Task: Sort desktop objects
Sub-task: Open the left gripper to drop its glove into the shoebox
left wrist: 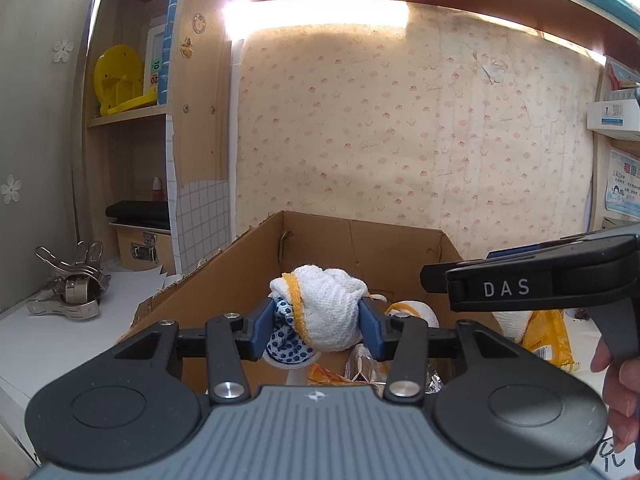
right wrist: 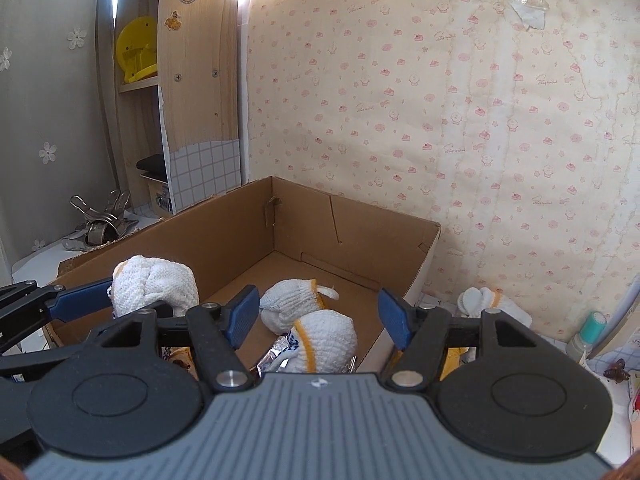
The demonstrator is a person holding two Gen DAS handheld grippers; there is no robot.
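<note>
**Dropping a rolled glove into the cardboard box**

The left gripper holds a rolled white work glove with a yellow cuff above the near part of the cardboard box. Its blue pads stand at both sides of the glove; the right pad seems to be just leaving the fabric, so I judge that the release is beginning. The right gripper has its jaws wide apart and nothing between them. It hovers over the box, where two more rolled gloves lie on the bottom beside some foil snack packets. Another glove lies on the desk outside the box, at the right.

The next move probably calls for opening the left jaws fully so the glove falls inside, then the right gripper can go for the glove on the desk.
</note>
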